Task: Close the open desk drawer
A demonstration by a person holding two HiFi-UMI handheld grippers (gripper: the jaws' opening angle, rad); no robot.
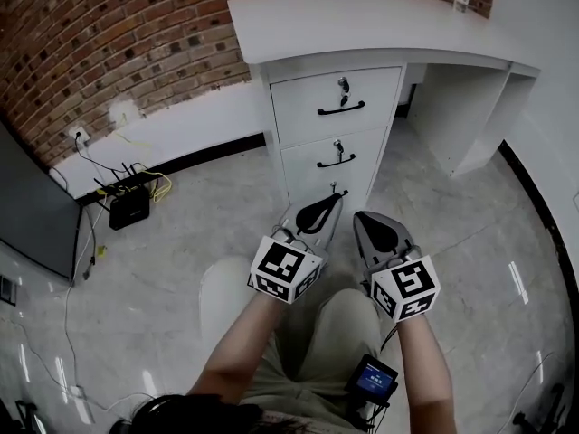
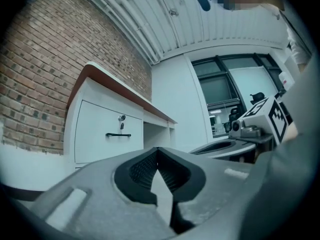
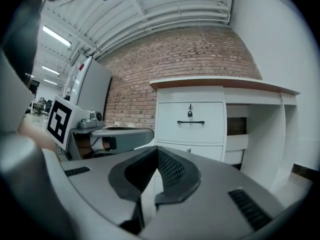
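Head view looks down on a white desk [image 1: 362, 25] set against a brick wall [image 1: 109, 34], with a drawer stack under the desk's left end as seen. The top drawer [image 1: 308, 107] and the middle drawer [image 1: 308, 165] sit flush, their fronts toward the person and their long axis level along the desk's front edge. Each front is plain white, with a black bar handle and a key in a lock above it. The lowest drawer is mostly hidden behind the left gripper [image 1: 327, 206]. The left gripper and the right gripper [image 1: 366, 222] hover side by side before the stack. Each has its jaws pressed together on nothing.
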